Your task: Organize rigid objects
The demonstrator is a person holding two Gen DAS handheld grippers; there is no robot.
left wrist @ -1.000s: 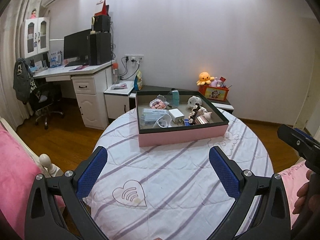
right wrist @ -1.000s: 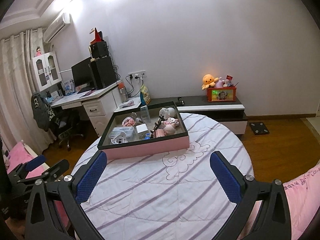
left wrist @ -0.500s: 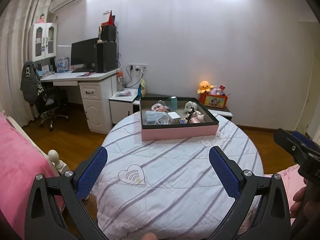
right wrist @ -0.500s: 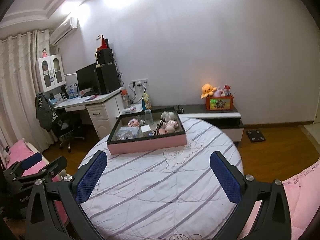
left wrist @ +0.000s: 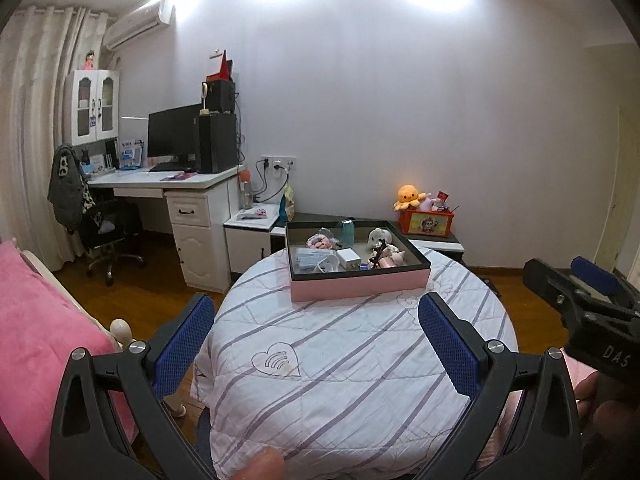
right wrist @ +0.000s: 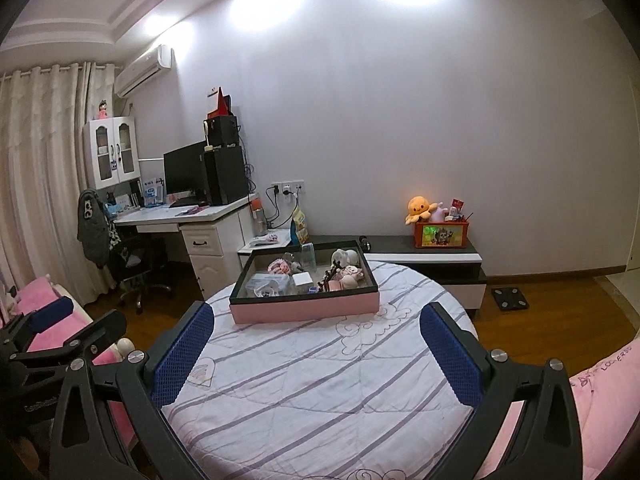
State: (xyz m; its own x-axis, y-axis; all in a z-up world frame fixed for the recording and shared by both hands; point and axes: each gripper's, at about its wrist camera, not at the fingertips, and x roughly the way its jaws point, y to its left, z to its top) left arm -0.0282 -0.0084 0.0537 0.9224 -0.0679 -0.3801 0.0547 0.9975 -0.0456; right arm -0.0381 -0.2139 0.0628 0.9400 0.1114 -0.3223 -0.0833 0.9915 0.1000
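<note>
A pink box with a black rim (left wrist: pixel 360 286) (right wrist: pixel 304 308) sits at the far side of a round table with a striped white cloth (left wrist: pixel 352 352) (right wrist: pixel 320 380). It holds several small items: a white cube (left wrist: pixel 349 258), a teal bottle (left wrist: pixel 347 232), a white plush (left wrist: pixel 378 237), packets and small toys. My left gripper (left wrist: pixel 316 344) is open and empty, well back from the box. My right gripper (right wrist: pixel 320 352) is open and empty, also far from the box. Each gripper shows at the other view's edge.
A white desk (left wrist: pixel 180 184) with a monitor and speakers, and an office chair (left wrist: pixel 108 232), stand at the left. A low cabinet (right wrist: pixel 424 256) behind the table carries a toy box with an orange plush (right wrist: pixel 420 208). Pink bedding (left wrist: pixel 36 312) lies at the left and right.
Both grippers have pulled back and up from the table, so the box looks smaller and farther. Both stay open and empty.
</note>
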